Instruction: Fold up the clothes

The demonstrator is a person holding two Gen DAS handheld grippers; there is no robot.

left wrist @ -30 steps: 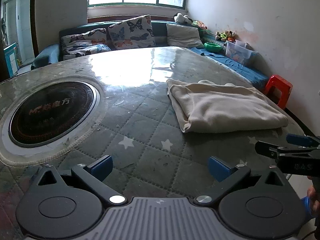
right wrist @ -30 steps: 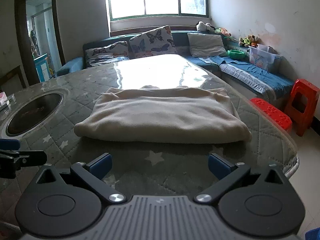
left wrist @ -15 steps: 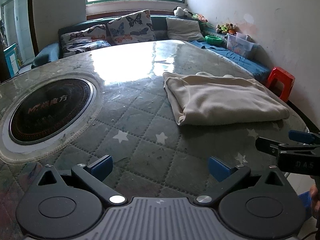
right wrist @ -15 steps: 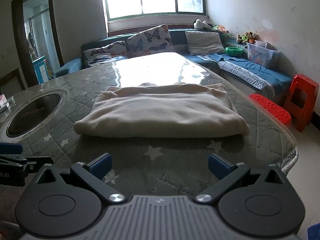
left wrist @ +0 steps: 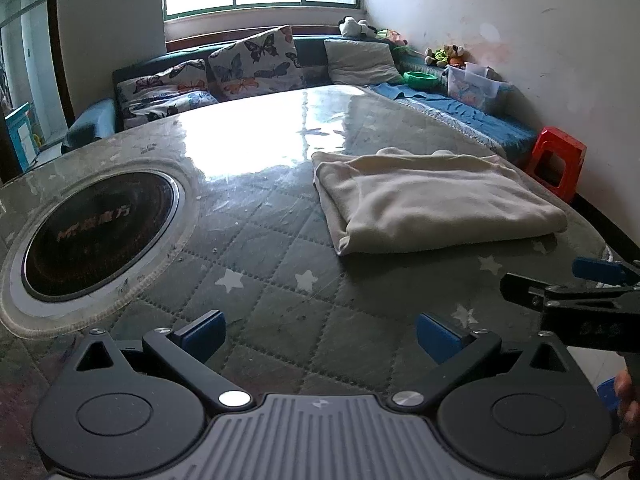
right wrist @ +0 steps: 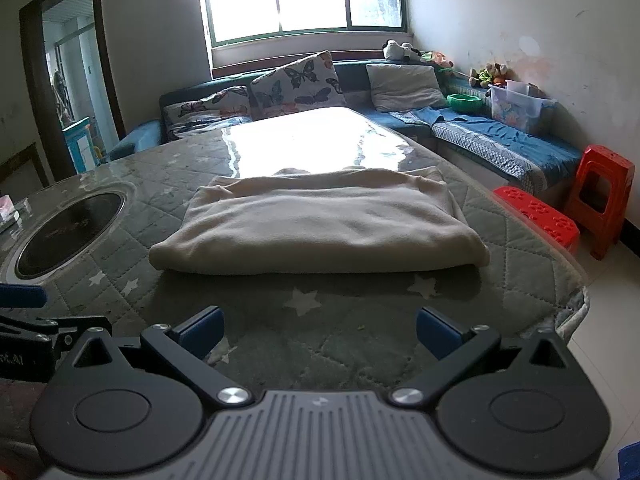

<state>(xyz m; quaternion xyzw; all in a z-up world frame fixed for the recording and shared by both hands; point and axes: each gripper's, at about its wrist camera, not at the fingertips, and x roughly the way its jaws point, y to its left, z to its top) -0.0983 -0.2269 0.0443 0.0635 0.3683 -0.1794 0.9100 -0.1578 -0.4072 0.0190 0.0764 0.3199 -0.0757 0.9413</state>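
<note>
- Both fingers [left wrist: 439, 339] are sitting spread wide, your left gripper [left wrist: 318, 338] and right gripper [right wrist: 318, 336] gripping nothing.
- Your folded cream garment [right wrist: 320, 224] is lying on the table [right wrist: 360, 320], ahead of the right fingers, apart.

Bare table [right wrist: 360, 320] before folded garment [right wrist: 320, 232]

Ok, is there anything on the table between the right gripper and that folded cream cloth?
Nothing visible. The right gripper is open, and only bare quilted table cover lies between it and the near edge of the folded cream cloth. The left gripper, also open, sits off to the side, not in the path.
</note>
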